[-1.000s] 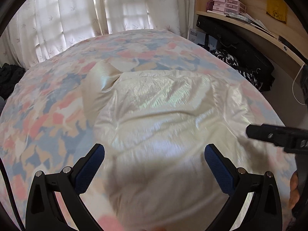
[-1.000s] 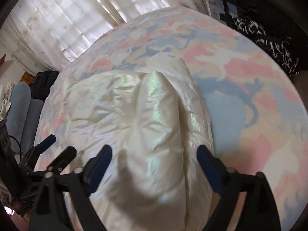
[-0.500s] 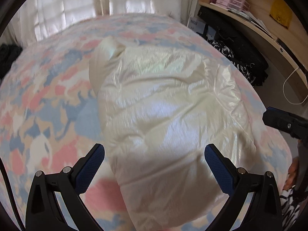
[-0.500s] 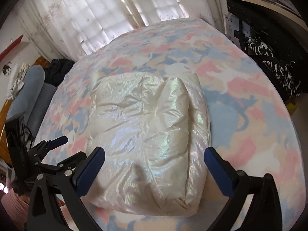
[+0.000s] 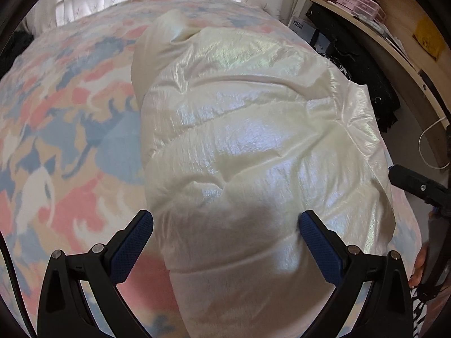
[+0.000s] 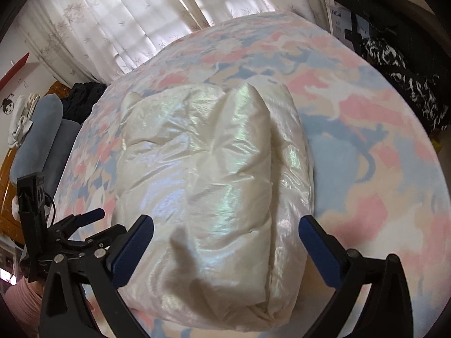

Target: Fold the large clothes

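A shiny cream puffer jacket (image 5: 253,140) lies folded into a thick bundle on the bed; it also shows in the right wrist view (image 6: 214,174). My left gripper (image 5: 225,231) is open and empty, hovering just above the bundle's near end. My right gripper (image 6: 225,236) is open and empty, above the bundle's near edge. In the right wrist view the left gripper (image 6: 84,225) appears at the lower left beside the jacket. In the left wrist view part of the right gripper (image 5: 417,186) shows at the right edge.
The bed cover (image 5: 56,140) has a pink, blue and cream pattern. White curtains (image 6: 126,22) hang behind the bed. A wooden shelf (image 5: 380,36) with boxes and dark clothes (image 6: 400,79) stands to the right. Grey pillows (image 6: 42,135) lie at the left.
Both grippers pulled back from the jacket and then settled lower and closer over its near end. The jacket stays folded on the bed.
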The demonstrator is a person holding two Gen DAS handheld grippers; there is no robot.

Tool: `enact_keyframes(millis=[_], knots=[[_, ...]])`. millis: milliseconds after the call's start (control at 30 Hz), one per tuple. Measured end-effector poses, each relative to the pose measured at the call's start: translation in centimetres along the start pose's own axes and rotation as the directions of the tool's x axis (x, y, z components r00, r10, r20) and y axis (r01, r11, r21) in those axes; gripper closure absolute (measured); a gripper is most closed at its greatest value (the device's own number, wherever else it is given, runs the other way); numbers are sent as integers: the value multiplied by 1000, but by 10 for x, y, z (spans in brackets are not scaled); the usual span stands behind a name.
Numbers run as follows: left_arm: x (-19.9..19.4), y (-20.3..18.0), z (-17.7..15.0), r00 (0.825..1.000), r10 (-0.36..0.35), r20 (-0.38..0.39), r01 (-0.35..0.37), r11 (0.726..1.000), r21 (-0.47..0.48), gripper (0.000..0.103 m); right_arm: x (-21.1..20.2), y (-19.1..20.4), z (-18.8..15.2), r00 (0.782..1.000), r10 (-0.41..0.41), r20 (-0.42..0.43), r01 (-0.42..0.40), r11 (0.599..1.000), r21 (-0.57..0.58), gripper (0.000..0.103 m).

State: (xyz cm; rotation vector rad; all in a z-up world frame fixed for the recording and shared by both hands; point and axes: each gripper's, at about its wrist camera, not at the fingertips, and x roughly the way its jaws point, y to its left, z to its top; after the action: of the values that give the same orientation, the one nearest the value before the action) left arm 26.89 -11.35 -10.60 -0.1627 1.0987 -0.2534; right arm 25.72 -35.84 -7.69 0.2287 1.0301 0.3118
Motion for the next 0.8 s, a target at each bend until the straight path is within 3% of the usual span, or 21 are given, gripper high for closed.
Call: enact_keyframes(millis=[500,800], knots=[[28,28,0,984,-177,-36,173,980,-102,1,45,-25,1,989,31,-145,-24,999,49,0],[38,33,-3,979,-194,-60,186,976,-114,1,58,-39,-8,973,61,-221,-29,989,146,0]])
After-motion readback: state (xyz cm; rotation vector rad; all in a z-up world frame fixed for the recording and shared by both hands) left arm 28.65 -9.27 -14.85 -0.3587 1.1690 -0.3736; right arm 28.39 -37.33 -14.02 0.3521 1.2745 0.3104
